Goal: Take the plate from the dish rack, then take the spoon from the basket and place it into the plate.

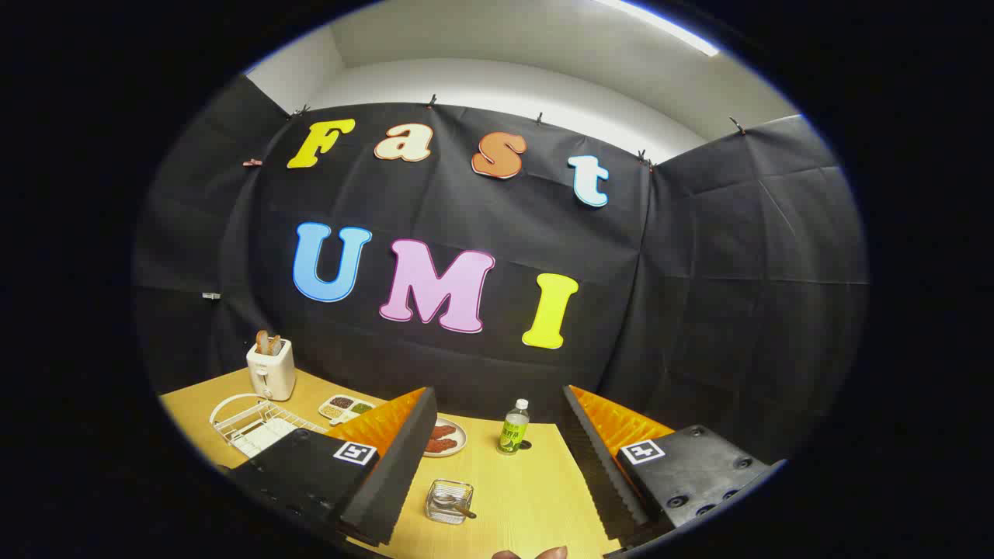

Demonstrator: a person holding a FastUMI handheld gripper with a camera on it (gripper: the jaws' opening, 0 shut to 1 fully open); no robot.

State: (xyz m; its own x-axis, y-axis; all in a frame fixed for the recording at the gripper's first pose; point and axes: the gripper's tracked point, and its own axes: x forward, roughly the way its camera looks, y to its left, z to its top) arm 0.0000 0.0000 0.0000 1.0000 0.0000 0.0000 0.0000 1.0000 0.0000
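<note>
Wooden tabletop is carrying everything: the claw is hanging released above it, the basket holding the spoon sitting between its fingers, the dish rack standing beyond them beside a toaster.

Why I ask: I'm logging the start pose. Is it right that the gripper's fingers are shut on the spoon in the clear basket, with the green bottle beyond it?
Not quite. The gripper is open, its fingers gripping nothing; the spoon lies untouched in the clear basket between them. The green bottle does stand beyond it, as the gripper view shows.
</note>
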